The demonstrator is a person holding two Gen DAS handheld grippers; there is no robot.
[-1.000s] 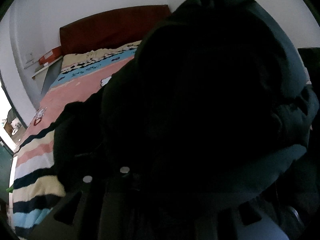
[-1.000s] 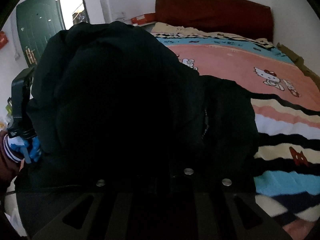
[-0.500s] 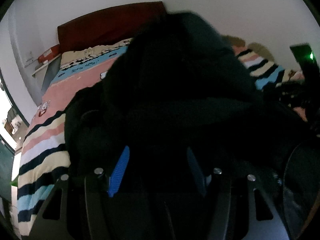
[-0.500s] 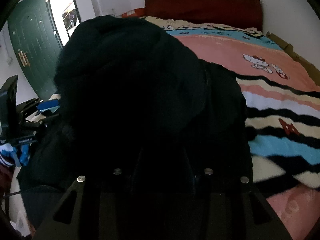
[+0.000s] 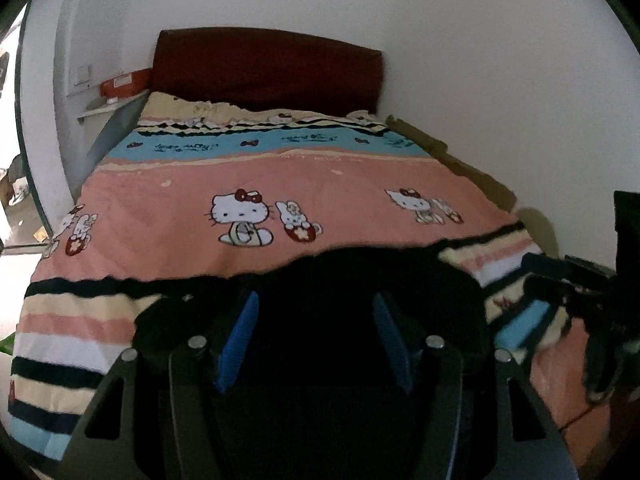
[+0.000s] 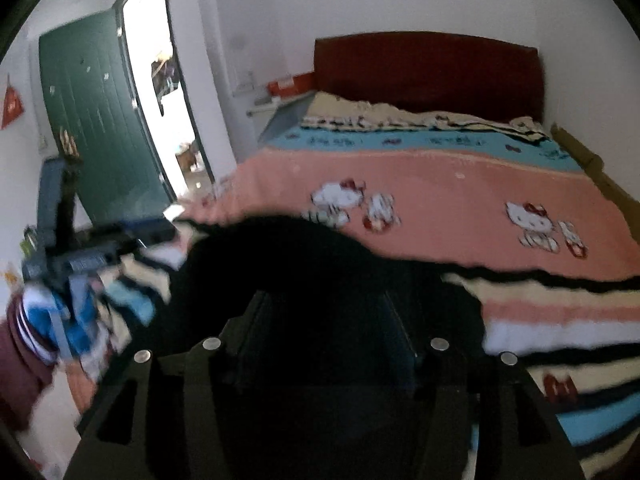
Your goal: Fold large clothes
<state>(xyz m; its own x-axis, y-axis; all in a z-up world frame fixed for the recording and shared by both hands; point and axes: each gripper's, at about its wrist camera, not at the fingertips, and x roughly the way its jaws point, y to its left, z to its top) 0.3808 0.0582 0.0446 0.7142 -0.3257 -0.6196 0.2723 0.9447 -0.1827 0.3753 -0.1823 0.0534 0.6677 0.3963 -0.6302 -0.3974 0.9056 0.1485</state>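
A large black garment lies in a low heap on the near end of the bed. It also shows in the right wrist view. My left gripper is open, its blue-padded fingers spread over the black cloth with nothing held. My right gripper is open too, its dark fingers apart above the same heap. The right gripper shows at the right edge of the left wrist view. The left gripper, held by a blue-gloved hand, shows at the left of the right wrist view.
The bed has a striped pink Hello Kitty blanket and a dark red headboard against a white wall. A green door stands open at the left. A shelf with a red box is beside the headboard.
Both grippers held the black garment up, filling both views. They have opened and let go, and the garment has dropped onto the bed in front of them.
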